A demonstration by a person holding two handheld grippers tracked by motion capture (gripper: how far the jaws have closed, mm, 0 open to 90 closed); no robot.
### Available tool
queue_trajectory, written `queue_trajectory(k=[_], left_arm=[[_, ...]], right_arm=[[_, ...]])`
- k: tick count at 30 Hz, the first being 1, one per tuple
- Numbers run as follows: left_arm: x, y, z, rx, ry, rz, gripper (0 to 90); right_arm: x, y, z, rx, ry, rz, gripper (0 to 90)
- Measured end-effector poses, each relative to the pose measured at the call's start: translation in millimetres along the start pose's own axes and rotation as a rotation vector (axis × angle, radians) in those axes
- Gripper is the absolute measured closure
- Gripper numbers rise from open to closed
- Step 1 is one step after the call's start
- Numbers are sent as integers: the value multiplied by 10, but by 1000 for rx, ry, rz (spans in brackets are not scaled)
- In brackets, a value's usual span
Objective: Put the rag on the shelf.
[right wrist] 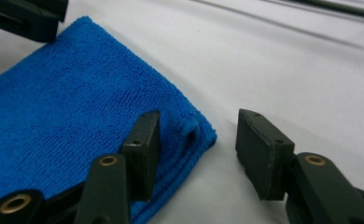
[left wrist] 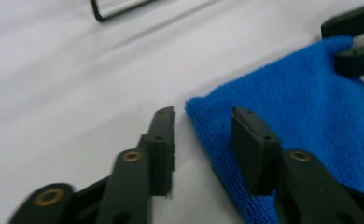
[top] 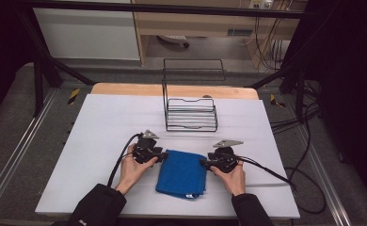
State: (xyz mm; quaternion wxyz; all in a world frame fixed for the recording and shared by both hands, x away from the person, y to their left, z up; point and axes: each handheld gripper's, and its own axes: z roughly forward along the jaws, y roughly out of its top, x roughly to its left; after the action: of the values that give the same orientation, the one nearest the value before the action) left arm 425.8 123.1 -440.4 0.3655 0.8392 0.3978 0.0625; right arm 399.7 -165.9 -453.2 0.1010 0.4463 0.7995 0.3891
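A folded blue cloth (top: 181, 173) lies flat on the white table (top: 101, 127), near the front. My left gripper (top: 162, 155) is at the cloth's far left corner. In the left gripper view its jaws (left wrist: 203, 116) stand open, one over bare table and one over the cloth (left wrist: 301, 107), with the corner between them. My right gripper (top: 204, 163) is at the far right corner. The right gripper view has it open (right wrist: 201, 119) astride that corner of the cloth (right wrist: 68, 93), not pressing on it. Each gripper view also catches the other gripper's jaw tips at the far corner.
A black wire rack (top: 191, 113) stands upright behind the cloth, toward the table's far edge; its base wire (left wrist: 119, 8) is in the left gripper view. Cables trail from both grippers, the right one (top: 271, 172) across the table. Dark frame posts flank the table.
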Motion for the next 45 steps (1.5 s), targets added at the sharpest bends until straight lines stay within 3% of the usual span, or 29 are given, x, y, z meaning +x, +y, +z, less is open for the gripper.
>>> queue_trajectory(k=[5, 7, 12, 16, 19, 20, 21, 22, 25, 27, 32, 34, 40, 45], left_arm=[[-59, -5, 42, 8, -13, 11, 730], [-68, -9, 46, 12, -11, 15, 841], [-67, -27, -22, 12, 10, 8, 873], [-62, -115, -99, -12, 35, -15, 872], [-63, -142, -115, -20, 45, 0, 858], [-54, -136, -117, -33, 48, 2, 835], [-42, -125, -117, -49, 53, 3, 736], [-24, -106, -116, -65, 56, 6, 698], [47, -48, -104, -101, 51, 1, 647], [82, -23, -80, -99, 45, 5, 622], [131, -40, -13, -38, 14, 4, 661], [131, -45, 7, -29, -7, 2, 682], [109, -48, 30, -20, -17, 0, 729], [92, -51, 13, -8, -21, 14, 822]], right_arm=[[34, -12, 8, 7, 43, 46, 710], [57, -4, 21, 29, 69, 77, 800], [113, 75, 34, 43, 56, 37, 839], [105, 187, 92, 6, 68, -43, 839], [95, 206, 137, 11, 77, -61, 831], [86, 204, 156, 17, 78, -61, 823], [77, 194, 168, 18, 68, -83, 793], [80, 195, 156, 10, 67, -89, 770], [77, 211, 122, -15, 67, -92, 721], [69, 226, 96, -41, 59, -94, 665], [48, 243, 122, -42, 56, -85, 611], [29, 251, 153, -33, 57, -84, 607], [-8, 253, 221, 12, 42, -67, 601], [12, 236, 229, 36, 67, -47, 650]])
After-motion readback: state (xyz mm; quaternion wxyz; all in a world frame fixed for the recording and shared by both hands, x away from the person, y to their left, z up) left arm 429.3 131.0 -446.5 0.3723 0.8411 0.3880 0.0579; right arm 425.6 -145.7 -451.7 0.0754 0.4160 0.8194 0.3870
